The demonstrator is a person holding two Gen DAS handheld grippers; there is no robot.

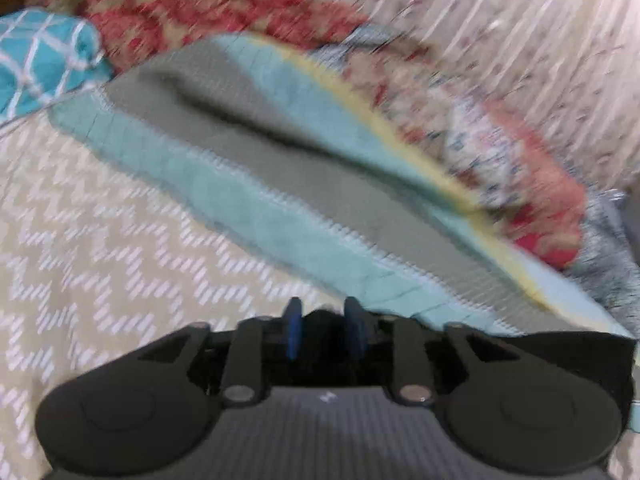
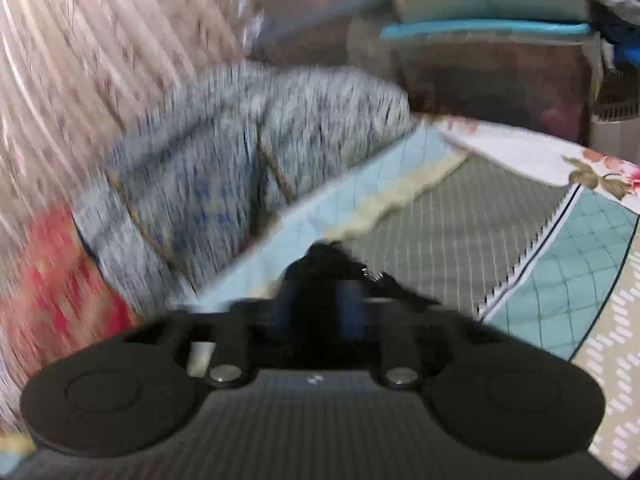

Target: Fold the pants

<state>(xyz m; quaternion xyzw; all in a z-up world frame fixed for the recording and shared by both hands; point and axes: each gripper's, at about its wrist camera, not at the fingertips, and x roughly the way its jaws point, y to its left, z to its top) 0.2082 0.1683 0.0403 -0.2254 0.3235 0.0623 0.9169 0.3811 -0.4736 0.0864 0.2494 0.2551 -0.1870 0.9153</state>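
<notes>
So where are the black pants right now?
Bunched between the fingers of the right claw, in the right wrist view: black pants over the grey quilt.

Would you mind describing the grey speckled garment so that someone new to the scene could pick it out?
Start at the quilted blanket with grey and pale blue panels spread over the bed. Along its far pale blue edge, against the striped floral backdrop, lies a crumpled heap of cloth: the garment. It is the only heathered blue-grey fabric with tan seam stitching; its neighbours are red-patterned or floral.
</notes>
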